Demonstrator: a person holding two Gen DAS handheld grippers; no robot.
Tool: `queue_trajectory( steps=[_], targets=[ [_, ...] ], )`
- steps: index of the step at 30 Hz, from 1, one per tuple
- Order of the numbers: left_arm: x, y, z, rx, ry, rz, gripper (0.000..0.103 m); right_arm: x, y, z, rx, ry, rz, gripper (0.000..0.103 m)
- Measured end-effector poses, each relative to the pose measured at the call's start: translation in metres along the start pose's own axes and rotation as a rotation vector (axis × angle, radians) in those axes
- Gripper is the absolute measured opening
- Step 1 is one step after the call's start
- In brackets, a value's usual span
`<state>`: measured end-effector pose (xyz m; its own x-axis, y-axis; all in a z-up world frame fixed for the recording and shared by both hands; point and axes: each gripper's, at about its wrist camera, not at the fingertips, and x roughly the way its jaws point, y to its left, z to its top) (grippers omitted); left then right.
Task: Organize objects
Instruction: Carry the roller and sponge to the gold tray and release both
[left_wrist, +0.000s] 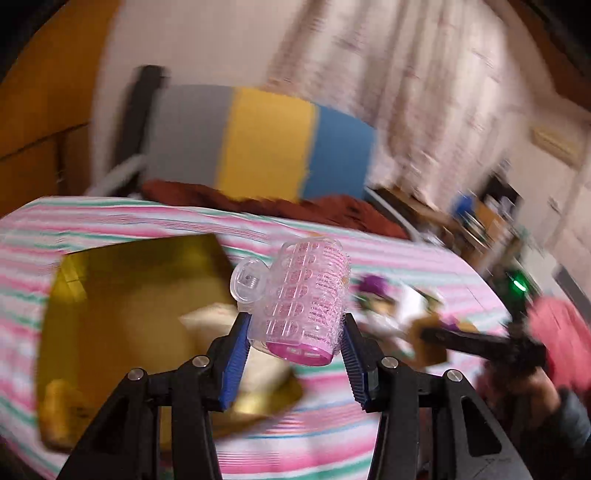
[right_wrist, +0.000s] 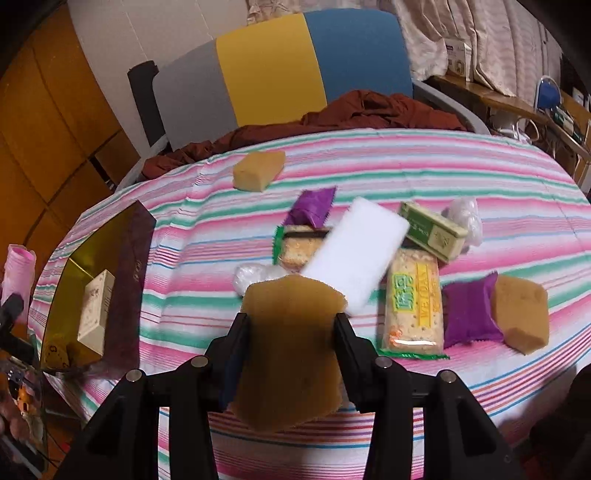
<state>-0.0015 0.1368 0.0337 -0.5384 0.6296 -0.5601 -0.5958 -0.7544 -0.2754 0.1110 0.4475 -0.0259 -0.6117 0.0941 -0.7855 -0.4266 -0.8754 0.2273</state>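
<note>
My left gripper (left_wrist: 295, 322) is shut on a pink hair roller in a clear plastic cover (left_wrist: 303, 295), held above the striped tablecloth (left_wrist: 147, 218). Left of it lies an open gold box (left_wrist: 110, 295). The right wrist view shows that box (right_wrist: 107, 240) holding a cream carton (right_wrist: 96, 306), with the pink roller (right_wrist: 18, 277) at the far left edge. My right gripper (right_wrist: 290, 322) is shut on a brown sponge (right_wrist: 291, 350) above the cloth. Beyond it lie a white block (right_wrist: 354, 251), cracker packs (right_wrist: 413, 306), purple packets (right_wrist: 469, 314), a green tin (right_wrist: 432, 230) and two more sponges (right_wrist: 521, 314).
A chair with a grey, yellow and blue back (right_wrist: 273, 74) stands behind the table, with a brown cloth (right_wrist: 369, 107) heaped on its seat. Clear plastic wraps (right_wrist: 465, 218) lie among the items. A cluttered shelf (right_wrist: 517, 103) runs along the right.
</note>
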Motion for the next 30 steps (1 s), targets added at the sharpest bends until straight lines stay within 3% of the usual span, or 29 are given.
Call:
queue_trajectory(
  steps=[6,11,20,24,30],
  targets=[
    [-0.006,0.091,-0.005,-0.179,0.008,0.199,0.048,-0.002,0.041,0.016,-0.09,-0.03,0.022,0.045],
    [0.003,0.135,-0.01,-0.241,0.046,0.29,0.048,0.007,0.089,0.03,-0.179,-0.032,0.064,0.045],
    [0.023,0.178,-0.014,-0.269,0.108,0.349,0.048,0.025,0.179,0.053,-0.327,-0.036,0.146,0.045],
    [0.034,0.188,-0.017,-0.274,0.147,0.363,0.048,0.041,0.206,0.062,-0.358,-0.019,0.168,0.045],
    [0.035,0.191,-0.022,-0.277,0.145,0.379,0.051,0.069,0.24,0.076,-0.406,0.005,0.19,0.045]
  ],
)
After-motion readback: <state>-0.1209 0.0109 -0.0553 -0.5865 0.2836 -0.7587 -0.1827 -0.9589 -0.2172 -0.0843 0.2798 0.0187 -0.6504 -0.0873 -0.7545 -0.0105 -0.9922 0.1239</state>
